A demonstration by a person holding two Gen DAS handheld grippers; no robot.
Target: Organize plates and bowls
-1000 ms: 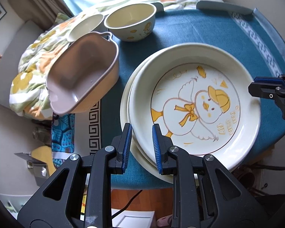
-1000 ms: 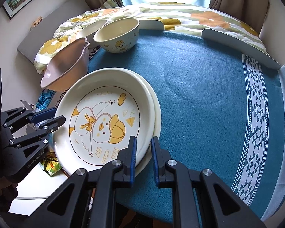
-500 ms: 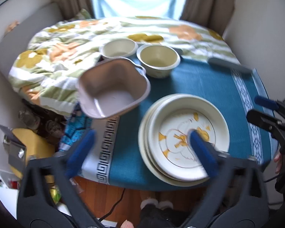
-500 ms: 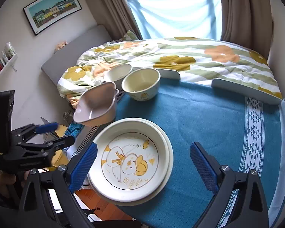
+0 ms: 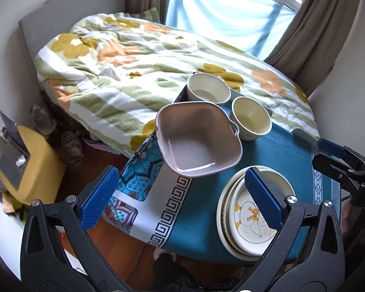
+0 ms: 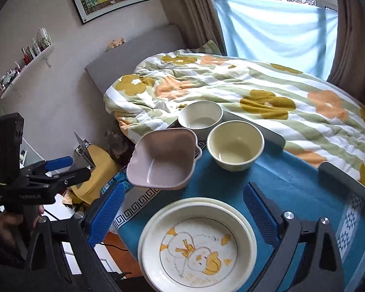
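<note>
A stack of cream plates, the top one with a duck drawing [image 5: 251, 216] [image 6: 197, 245], lies at the near edge of the table with the blue cloth [image 5: 275, 150] [image 6: 296, 185]. A pink squarish bowl [image 5: 197, 143] [image 6: 161, 159] sits at the table's left edge. Two cream bowls stand behind it, one nearer [image 5: 251, 119] [image 6: 234, 144] and one farther [image 5: 208, 88] [image 6: 200, 116]. My left gripper [image 5: 182, 200] is open and empty, above the table's left front. My right gripper [image 6: 182, 214] is open and empty, above the plate stack.
A bed with a flowered quilt [image 5: 138, 63] [image 6: 255, 92] lies behind the table. A yellow stool [image 5: 29, 165] stands on the floor at the left. Curtains and a window are at the back. The table edge drops to wooden floor [image 5: 124, 248] in front.
Both grippers have opened wide and pulled back and up from the plate stack's rim. The plates stay stacked on the table.
</note>
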